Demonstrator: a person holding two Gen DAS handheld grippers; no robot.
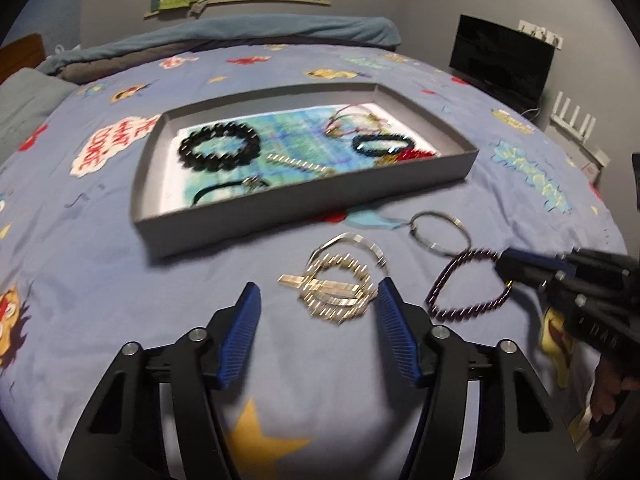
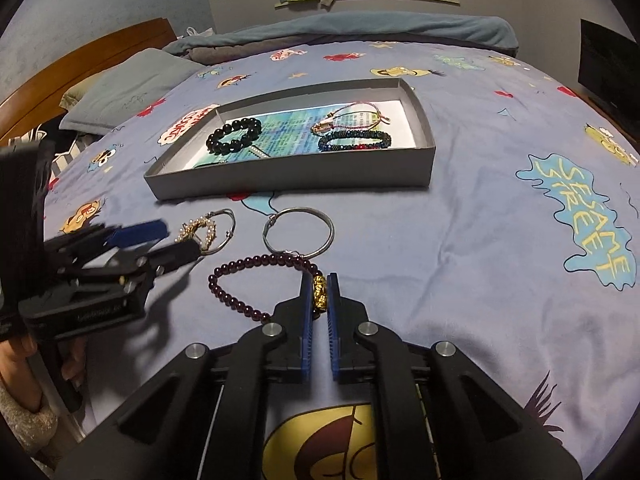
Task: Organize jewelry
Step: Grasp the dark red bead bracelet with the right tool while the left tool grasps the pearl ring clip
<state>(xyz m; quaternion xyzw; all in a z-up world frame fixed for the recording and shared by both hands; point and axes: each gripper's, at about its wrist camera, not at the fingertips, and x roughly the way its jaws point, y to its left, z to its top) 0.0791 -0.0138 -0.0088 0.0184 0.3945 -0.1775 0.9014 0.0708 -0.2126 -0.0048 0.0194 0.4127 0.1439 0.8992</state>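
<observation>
From my left wrist camera, my left gripper (image 1: 318, 294) stands open over the bedsheet (image 1: 460, 160), its blue pads either side of the gold bar bracelet (image 1: 334, 290) without pressing it. That tangle lies near the front wall of the grey tray (image 1: 248, 226), a silver bangle (image 1: 440, 234) beside it. From my right wrist camera, my right gripper (image 2: 320, 292) is clamped on the gold charm (image 2: 319, 292) of the dark red bead bracelet (image 2: 240, 280) — its loop lies on the sheet, touching the bangle. A black bead bracelet (image 2: 234, 136) sits in the tray.
</observation>
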